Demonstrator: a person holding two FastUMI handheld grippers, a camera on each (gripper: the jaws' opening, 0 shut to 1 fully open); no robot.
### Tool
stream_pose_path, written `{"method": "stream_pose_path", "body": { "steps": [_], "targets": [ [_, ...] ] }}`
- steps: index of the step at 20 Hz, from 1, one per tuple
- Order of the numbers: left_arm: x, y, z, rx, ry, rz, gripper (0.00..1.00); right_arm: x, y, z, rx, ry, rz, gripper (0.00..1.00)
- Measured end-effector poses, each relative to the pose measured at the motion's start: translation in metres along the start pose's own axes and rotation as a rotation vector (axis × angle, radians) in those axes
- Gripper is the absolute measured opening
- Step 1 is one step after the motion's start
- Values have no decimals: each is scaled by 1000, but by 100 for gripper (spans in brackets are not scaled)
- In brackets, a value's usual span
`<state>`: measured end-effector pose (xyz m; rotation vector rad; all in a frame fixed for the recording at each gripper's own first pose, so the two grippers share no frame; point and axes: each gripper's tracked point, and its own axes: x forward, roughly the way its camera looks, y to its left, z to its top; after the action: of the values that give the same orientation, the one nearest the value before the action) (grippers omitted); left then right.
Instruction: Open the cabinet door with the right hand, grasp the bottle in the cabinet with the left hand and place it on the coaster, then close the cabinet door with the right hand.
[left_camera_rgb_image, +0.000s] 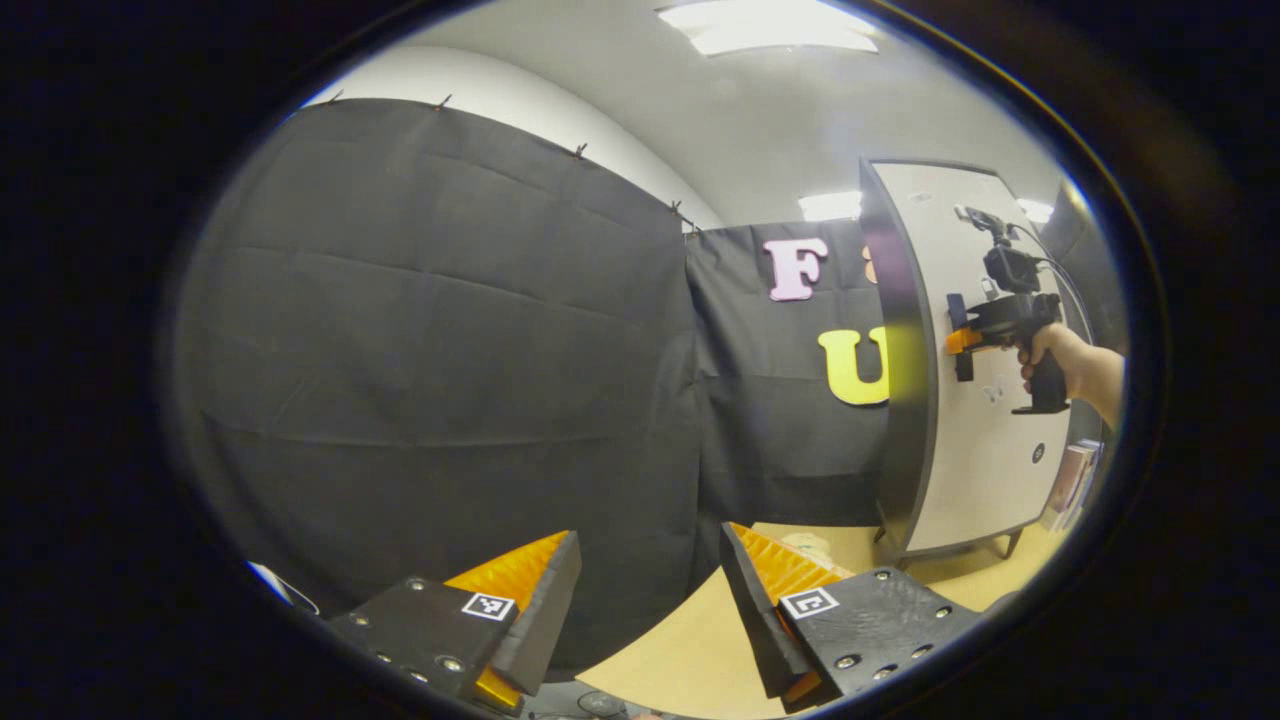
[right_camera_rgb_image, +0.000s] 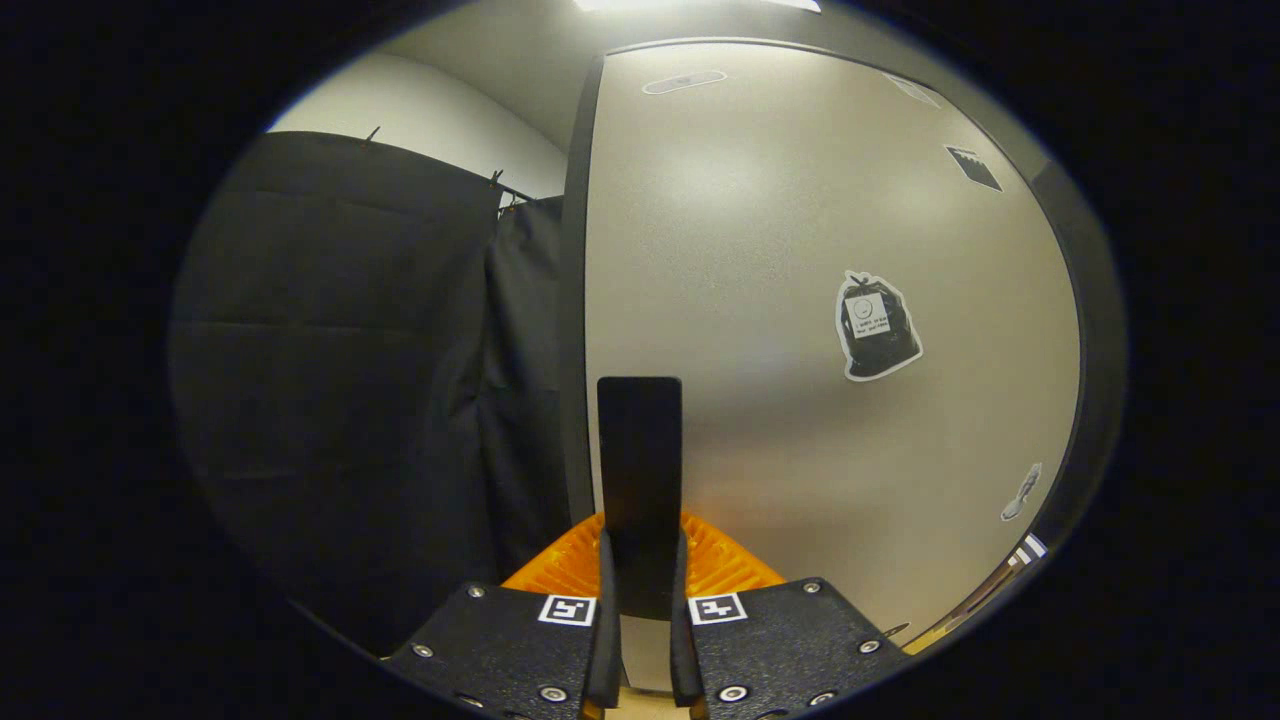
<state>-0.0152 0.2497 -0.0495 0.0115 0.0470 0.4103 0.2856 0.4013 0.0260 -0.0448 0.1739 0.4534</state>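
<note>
The cabinet (left_camera_rgb_image: 905, 400) stands at the right on short legs, with a dark side and a pale door (left_camera_rgb_image: 985, 450). In the right gripper view the door (right_camera_rgb_image: 800, 250) is close ahead. My right gripper (right_camera_rgb_image: 640, 575) is shut on its dark upright handle (right_camera_rgb_image: 640, 450), near the door's left edge. The left gripper view shows that gripper (left_camera_rgb_image: 962, 340) from afar, held by a hand (left_camera_rgb_image: 1060, 350) against the door. My left gripper (left_camera_rgb_image: 650, 560) is open and empty, low over the tan table (left_camera_rgb_image: 690, 650). The door hides the cabinet's inside.
Black cloth walls stand behind and left of the cabinet. A bag-shaped sticker (right_camera_rgb_image: 877, 328) and smaller ones dot the door. Thin coloured spines (left_camera_rgb_image: 1070, 480) peek out past the door's right edge. A faint pale patch (left_camera_rgb_image: 805, 547) lies on the table near the cabinet's foot.
</note>
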Motion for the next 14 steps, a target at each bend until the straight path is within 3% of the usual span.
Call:
{"method": "stream_pose_path", "body": {
  "steps": [5, 7, 11, 14],
  "targets": [
    [-2, -9, 11, 1, -20, -64, 80, -14, 4, 1, 11, 5, 44, 19],
    [-7, -13, 19, -4, -23, -91, 86, -13, 3, -1, 15, 5, 63, 19],
    [-28, -44, 15, 0, -28, -140, 86, -19, 1, -3, 9, 5, 97, 19],
    [-18, -68, 25, 7, -33, -160, 86, -23, -2, -4, 8, 2, 127, 19]
  ]
}}
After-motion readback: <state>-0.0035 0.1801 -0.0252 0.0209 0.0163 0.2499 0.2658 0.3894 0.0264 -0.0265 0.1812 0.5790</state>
